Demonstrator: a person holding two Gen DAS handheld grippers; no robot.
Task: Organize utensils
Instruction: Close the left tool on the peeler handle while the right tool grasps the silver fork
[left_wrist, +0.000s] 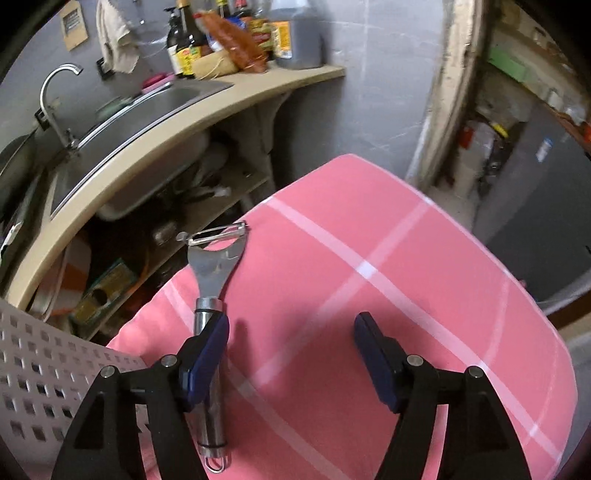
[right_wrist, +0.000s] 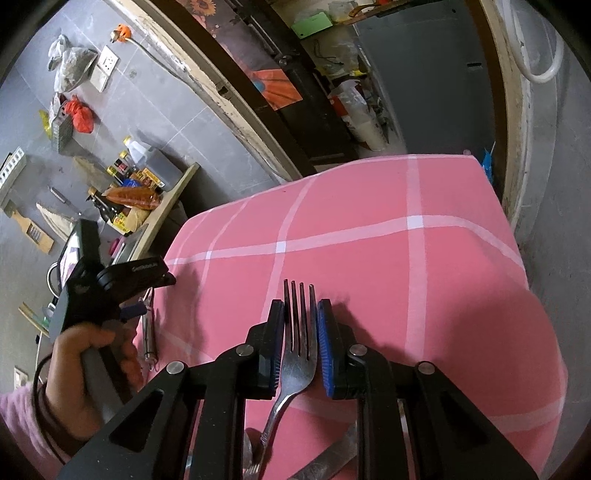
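A steel fork lies on the pink checked tablecloth, tines pointing away, its head pinched between the narrowed jaws of the right gripper, which tilts downward over it. More cutlery shows blurred beneath. To the left, a metal peeler rests at the cloth's edge; the left gripper stands wide, one blue pad beside the peeler's handle, not clamping it. A hand in a pink sleeve holds that tool steeply downward.
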